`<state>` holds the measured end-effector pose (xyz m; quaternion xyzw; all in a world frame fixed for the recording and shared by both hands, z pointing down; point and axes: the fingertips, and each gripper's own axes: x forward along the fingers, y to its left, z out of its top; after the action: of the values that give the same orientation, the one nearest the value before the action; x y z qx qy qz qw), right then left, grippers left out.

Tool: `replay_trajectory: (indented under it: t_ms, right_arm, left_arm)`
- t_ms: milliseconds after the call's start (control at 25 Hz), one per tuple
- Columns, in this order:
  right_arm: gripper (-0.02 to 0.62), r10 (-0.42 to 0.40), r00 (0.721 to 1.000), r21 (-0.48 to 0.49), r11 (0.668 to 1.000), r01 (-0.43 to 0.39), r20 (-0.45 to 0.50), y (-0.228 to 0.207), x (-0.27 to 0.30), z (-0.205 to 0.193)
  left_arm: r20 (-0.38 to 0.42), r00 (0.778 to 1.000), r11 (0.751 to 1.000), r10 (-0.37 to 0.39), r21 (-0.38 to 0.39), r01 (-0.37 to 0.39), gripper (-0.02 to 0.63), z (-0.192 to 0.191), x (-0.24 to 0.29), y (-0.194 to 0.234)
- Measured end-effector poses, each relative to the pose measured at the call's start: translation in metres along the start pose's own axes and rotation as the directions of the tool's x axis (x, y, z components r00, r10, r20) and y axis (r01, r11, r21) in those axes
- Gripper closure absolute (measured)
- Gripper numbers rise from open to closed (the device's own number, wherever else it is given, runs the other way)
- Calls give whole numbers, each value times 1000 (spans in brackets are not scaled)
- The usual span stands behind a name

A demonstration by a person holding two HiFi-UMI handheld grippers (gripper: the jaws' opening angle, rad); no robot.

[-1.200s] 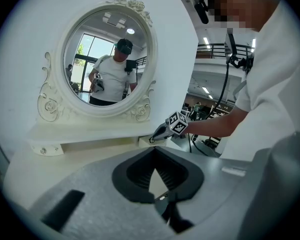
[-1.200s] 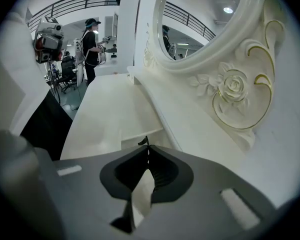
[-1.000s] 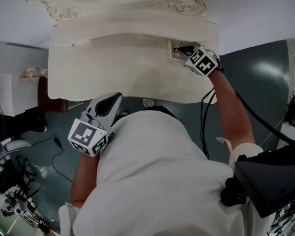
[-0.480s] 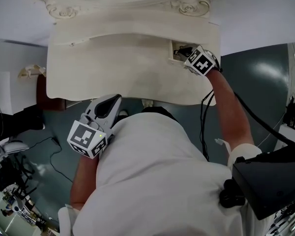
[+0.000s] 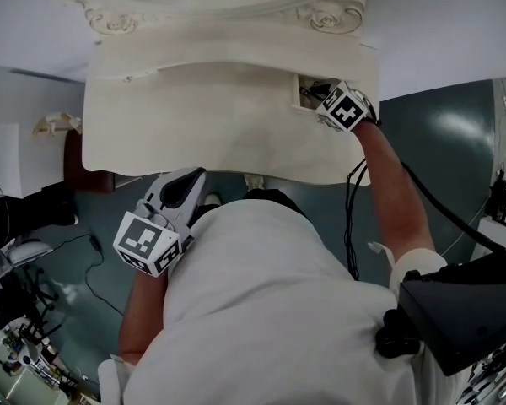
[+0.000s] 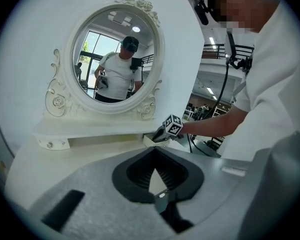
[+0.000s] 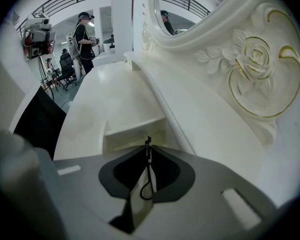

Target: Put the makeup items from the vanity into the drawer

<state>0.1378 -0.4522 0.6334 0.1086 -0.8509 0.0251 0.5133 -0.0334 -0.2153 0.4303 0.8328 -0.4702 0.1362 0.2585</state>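
Note:
The cream vanity (image 5: 202, 129) has a small open drawer (image 5: 302, 93) at its back right. My right gripper (image 5: 314, 86) reaches into that drawer. In the right gripper view the drawer (image 7: 135, 131) lies just under the jaws of my right gripper (image 7: 148, 145), which is shut on a thin black makeup tool (image 7: 149, 159) with a small loop. My left gripper (image 5: 191, 180) hangs off the vanity's front edge, close to the person's body, shut and holding nothing. The left gripper view looks past the closed jaws of my left gripper (image 6: 154, 151) at the right gripper (image 6: 163, 133) by the drawer (image 6: 149, 140).
An oval mirror (image 6: 112, 59) in a carved frame stands at the back of the vanity, with a second small knobbed drawer (image 6: 52, 144) on the left, closed. A dark red seat (image 5: 76, 160) is beside the vanity's left end. Cables (image 5: 354, 201) trail over the dark floor.
My right gripper has edged a little further into the open drawer. My left gripper has dropped slightly toward the body.

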Motion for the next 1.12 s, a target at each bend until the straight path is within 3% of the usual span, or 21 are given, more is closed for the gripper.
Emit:
replay_trajectory:
  t_ms: [320, 640, 840, 1120]
  right_arm:
    - [552, -38, 999, 27, 999, 39, -8, 1, -15, -2]
    - [593, -156, 986, 100, 984, 150, 61, 19, -49, 7]
    - [594, -223, 969, 181, 962, 202, 103, 61, -69, 17]
    - [594, -252, 954, 283, 938, 200, 163, 153, -92, 36]
  left_arm:
    - [6, 1000, 1000, -18, 1, 18, 606, -1, -14, 4]
    - [11, 998, 997, -69, 26, 68, 606, -10, -32, 2]
    - [14, 994, 992, -111, 57, 110, 606, -17, -49, 0]
    - [18, 986, 982, -165, 99, 163, 605, -27, -90, -9]
